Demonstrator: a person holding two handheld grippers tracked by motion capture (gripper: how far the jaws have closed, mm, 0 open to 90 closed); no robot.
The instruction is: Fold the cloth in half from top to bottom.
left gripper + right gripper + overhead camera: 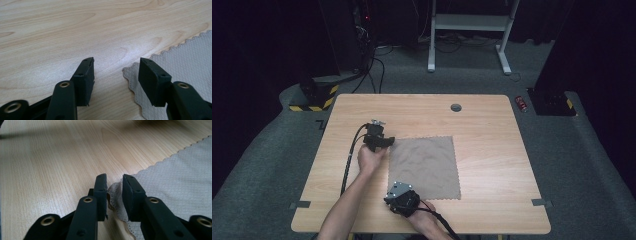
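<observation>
A grey-brown cloth (424, 167) with a scalloped edge lies flat on the wooden table (492, 130). My left gripper (388, 141) is at the cloth's far left corner. In the left gripper view the left gripper (116, 62) is open, and the corner of the cloth (185, 60) lies on the wood between and under its jaws. My right gripper (391, 192) is at the near left corner. In the right gripper view the right gripper (114, 178) has its jaws nearly together on the corner of the cloth (180, 177), which is bunched and raised a little off the wood.
A round grommet hole (456, 107) sits near the table's far edge. Tape marks (299, 204) are on the near corners. On the floor beyond are a red can (522, 103), a white desk frame (467, 30) and a yellow-black striped base (314, 95).
</observation>
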